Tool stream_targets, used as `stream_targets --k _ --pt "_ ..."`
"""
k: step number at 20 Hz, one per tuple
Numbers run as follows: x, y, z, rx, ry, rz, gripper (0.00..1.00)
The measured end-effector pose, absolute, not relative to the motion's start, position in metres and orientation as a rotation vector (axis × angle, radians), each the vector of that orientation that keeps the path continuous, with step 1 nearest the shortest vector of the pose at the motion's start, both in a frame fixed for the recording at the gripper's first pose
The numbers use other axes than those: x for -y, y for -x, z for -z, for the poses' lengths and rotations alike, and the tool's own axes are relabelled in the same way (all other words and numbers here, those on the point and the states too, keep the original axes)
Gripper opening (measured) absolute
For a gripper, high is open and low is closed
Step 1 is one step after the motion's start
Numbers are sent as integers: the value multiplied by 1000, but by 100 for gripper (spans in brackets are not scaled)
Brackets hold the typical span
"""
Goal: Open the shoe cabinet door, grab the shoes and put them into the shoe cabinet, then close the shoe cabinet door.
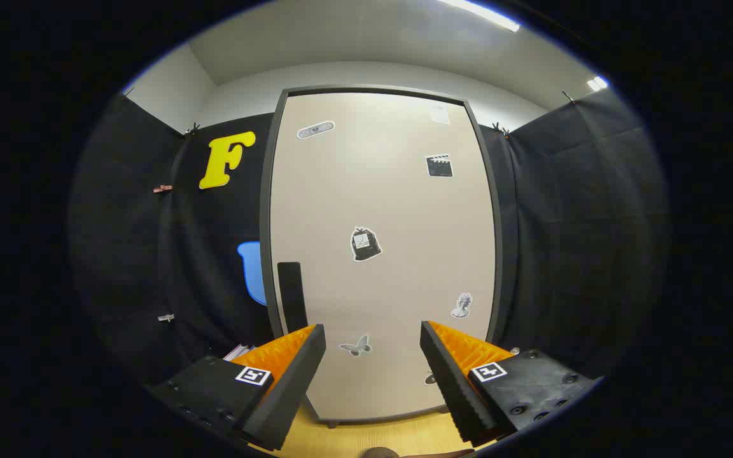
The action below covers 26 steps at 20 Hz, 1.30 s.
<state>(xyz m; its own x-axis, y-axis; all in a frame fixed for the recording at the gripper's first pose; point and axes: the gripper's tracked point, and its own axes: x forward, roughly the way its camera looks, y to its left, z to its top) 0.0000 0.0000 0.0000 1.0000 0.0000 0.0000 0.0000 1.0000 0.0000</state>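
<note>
Gripper view: from left, dark handle (pixel 291 294) on the closed shoe cabinet door (pixel 398 210), stickers scattered across its pale face. Gripper (pixel 373 336) spread wide, holding nothing, fingers just short of the door's lower part. Below, wooden surface (pixel 373 437).

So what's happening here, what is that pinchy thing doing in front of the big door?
A person is holding a gripper up to a shoe cabinet. Its two fingers are spread open with nothing between them, pointing at the cabinet door, which is shut. A dark handle sits on the door's left edge, just beyond the left finger. The door has little stickers on it, such as a butterfly. So the door has not been opened yet.
</note>
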Motion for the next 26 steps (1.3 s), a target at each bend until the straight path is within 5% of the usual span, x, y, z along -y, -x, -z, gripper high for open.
stream_targets --k 26 --pt "-72 -50 26 -76 -30 -104 98"
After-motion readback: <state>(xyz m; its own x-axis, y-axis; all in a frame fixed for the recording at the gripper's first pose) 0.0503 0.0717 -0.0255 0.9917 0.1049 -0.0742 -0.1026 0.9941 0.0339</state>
